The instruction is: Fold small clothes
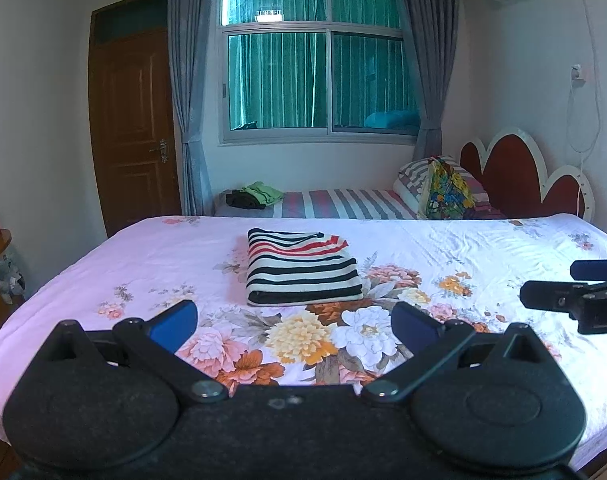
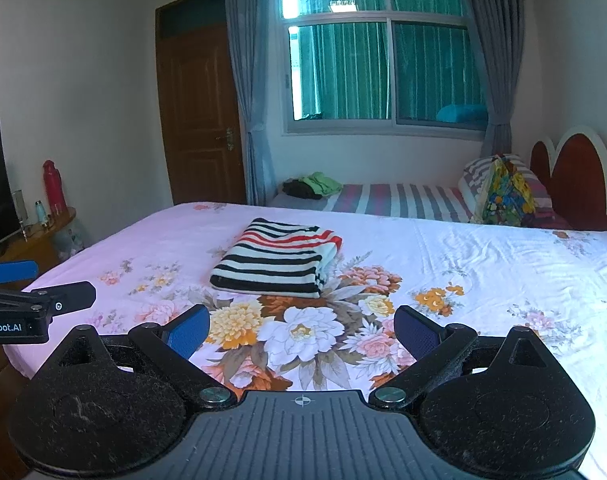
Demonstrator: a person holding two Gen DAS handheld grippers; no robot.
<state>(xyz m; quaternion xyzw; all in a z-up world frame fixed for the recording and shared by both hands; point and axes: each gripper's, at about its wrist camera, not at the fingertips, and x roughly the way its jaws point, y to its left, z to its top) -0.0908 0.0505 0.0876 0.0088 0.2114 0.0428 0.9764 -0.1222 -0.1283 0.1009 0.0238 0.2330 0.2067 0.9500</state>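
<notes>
Since the striped garment [image 1: 303, 268] already lies folded flat mid-bed on the floral sheet [image 1: 463, 248], I hold my left gripper [image 1: 295, 326] and right gripper [image 2: 301, 330] back near the bed's edge, jaws spread wide, empty, clear of it. Looks done.

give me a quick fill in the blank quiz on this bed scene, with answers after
1. The folded black, white and red striped garment lies on the ______ bedsheet.
2. The left gripper has its jaws ______.
3. The right gripper holds ______.
4. The crumpled green cloth lies on the ______ bed.

Answers: floral; open; nothing; striped
</notes>
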